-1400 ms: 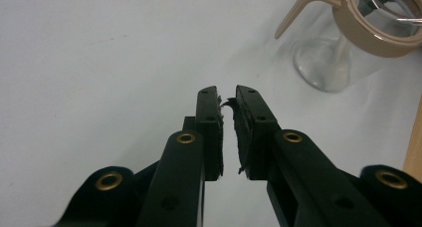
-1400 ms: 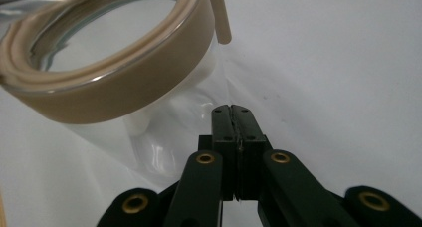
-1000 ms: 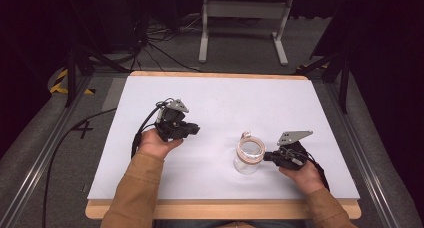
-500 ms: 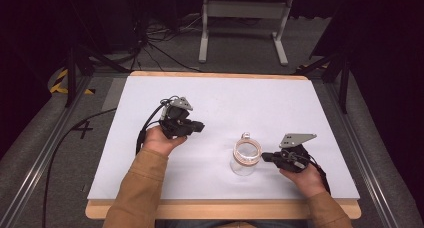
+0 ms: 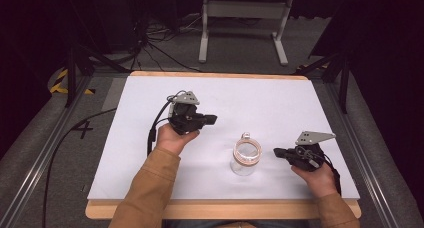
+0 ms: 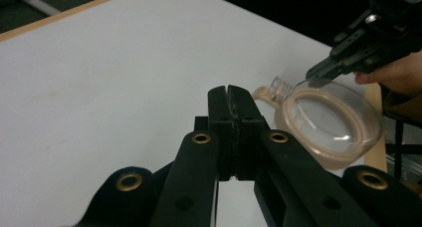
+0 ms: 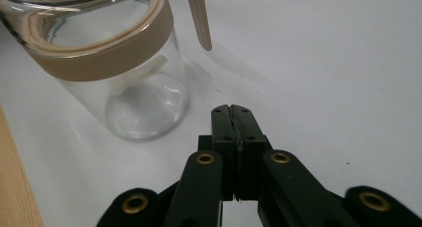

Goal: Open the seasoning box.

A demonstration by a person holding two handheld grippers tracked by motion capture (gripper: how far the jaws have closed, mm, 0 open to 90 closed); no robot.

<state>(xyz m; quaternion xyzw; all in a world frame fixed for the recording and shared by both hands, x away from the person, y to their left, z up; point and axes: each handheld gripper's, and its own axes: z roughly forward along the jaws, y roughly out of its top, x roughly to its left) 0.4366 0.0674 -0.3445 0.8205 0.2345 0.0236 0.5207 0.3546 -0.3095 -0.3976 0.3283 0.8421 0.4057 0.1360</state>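
1. Where the clear glass jar [image 5: 246, 158] stands upright on the white bench [image 5: 280, 108], it sits between the two pairs of fingers, closer to the right pair and toward the bench's near edge.
2. Its mouth carries a tan ring [image 7: 107, 53] with a small tab [image 7: 199, 18] sticking out on the far side; through the glass the inside looks empty.
3. Seen from above, the right gripper [image 5: 278, 152] points its fingers at the jar from the right, their tips just beside the glass and apart from it.
4. Seen along the right gripper's own fingers [image 7: 234, 122], the two black halves are pressed flat together with nothing between them, and the jar's base stands ahead and to the left of the tips.
5. Farther off, the left gripper [image 5: 212, 119] is held in a hand [image 5: 172, 138] above the bench, its fingers aimed to the right, with the jar ahead and nearer the person.
6. Along the left gripper's own fingers [image 6: 231, 112], the halves also meet fully closed and hold nothing; the jar's rim lies just beyond and right of the tips, with the other gripper past it.
7. A tan sleeve [image 5: 150, 188] covers the left forearm, and a black cable [image 5: 155, 125] trails from the left gripper.
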